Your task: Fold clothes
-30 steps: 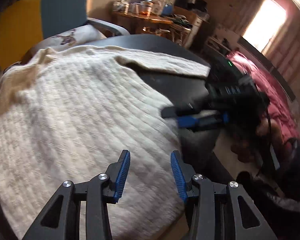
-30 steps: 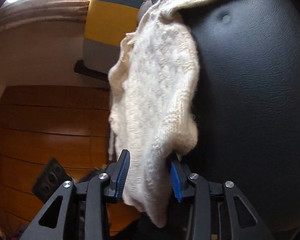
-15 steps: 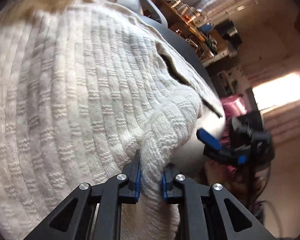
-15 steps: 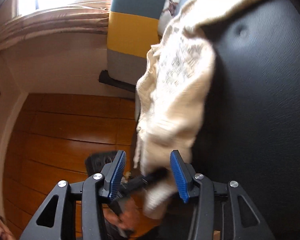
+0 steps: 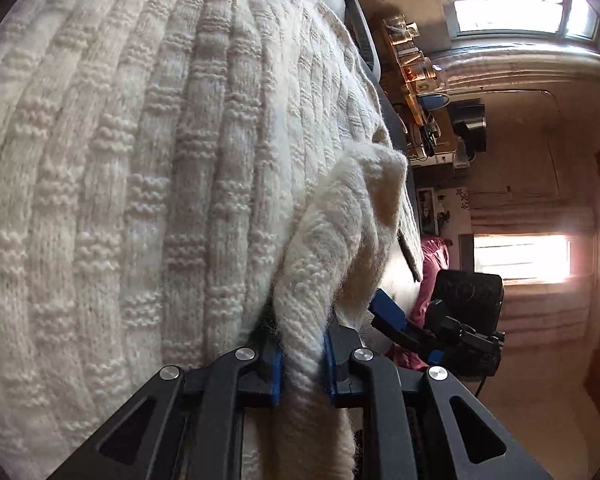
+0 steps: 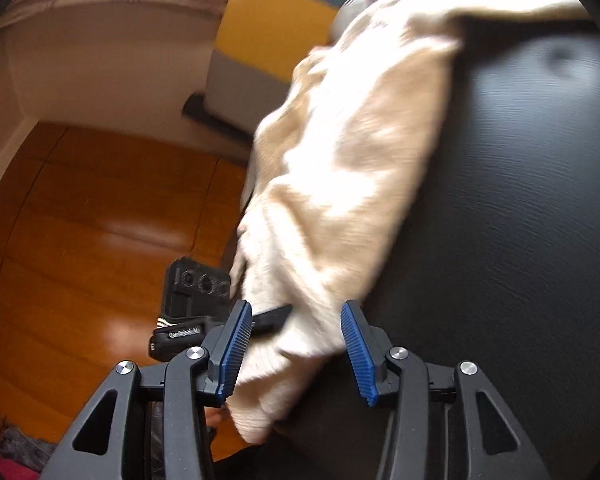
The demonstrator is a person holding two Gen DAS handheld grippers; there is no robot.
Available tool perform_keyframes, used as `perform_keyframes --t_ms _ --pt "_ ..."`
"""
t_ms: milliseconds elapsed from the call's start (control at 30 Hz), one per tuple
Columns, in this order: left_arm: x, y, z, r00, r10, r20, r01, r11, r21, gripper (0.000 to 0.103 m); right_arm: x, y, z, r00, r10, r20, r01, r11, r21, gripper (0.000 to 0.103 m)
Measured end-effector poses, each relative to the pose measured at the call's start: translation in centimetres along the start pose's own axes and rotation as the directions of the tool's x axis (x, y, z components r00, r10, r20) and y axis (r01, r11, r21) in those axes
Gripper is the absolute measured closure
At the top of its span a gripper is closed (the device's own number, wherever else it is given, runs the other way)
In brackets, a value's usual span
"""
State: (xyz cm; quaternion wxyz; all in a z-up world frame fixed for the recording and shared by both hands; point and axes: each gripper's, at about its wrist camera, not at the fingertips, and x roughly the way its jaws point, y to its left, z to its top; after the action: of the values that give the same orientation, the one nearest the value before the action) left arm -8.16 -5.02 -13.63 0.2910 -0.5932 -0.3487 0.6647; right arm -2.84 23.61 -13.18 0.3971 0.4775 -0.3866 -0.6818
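A cream knitted sweater (image 5: 140, 184) fills most of the left wrist view. My left gripper (image 5: 302, 364) is shut on a bunched fold of it, the knit rising in a ridge between the blue pads. In the right wrist view the sweater's sleeve (image 6: 352, 168) hangs blurred over the edge of a black leather surface (image 6: 520, 216). My right gripper (image 6: 296, 348) stands open around the sleeve's lower end, its pads apart from the knit. The right gripper (image 5: 428, 328) also shows past the sweater in the left wrist view, and the left gripper's black body (image 6: 192, 304) shows beside the sleeve.
A wooden floor (image 6: 92, 232) lies below the black surface's edge. A chair with a yellow and blue back (image 6: 276, 28) stands behind. A cluttered wooden table (image 5: 420, 92), a bright window (image 5: 520, 256) and pink bedding (image 5: 432, 264) are farther off.
My left gripper went from open above the sweater to shut on a fold of it and lifted. My right gripper opened off the sleeve and drew back slightly.
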Motion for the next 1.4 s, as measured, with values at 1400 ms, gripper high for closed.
perform_keyframes --t_ms 1400 --pt "-7.3 1.6 -5.2 0.993 0.024 0.117 -0.03 0.998 0.056 0.064 0.2 4.7 -7.3 0.766 -0.64 0.056 0.626 0.722 -0.295 0.072"
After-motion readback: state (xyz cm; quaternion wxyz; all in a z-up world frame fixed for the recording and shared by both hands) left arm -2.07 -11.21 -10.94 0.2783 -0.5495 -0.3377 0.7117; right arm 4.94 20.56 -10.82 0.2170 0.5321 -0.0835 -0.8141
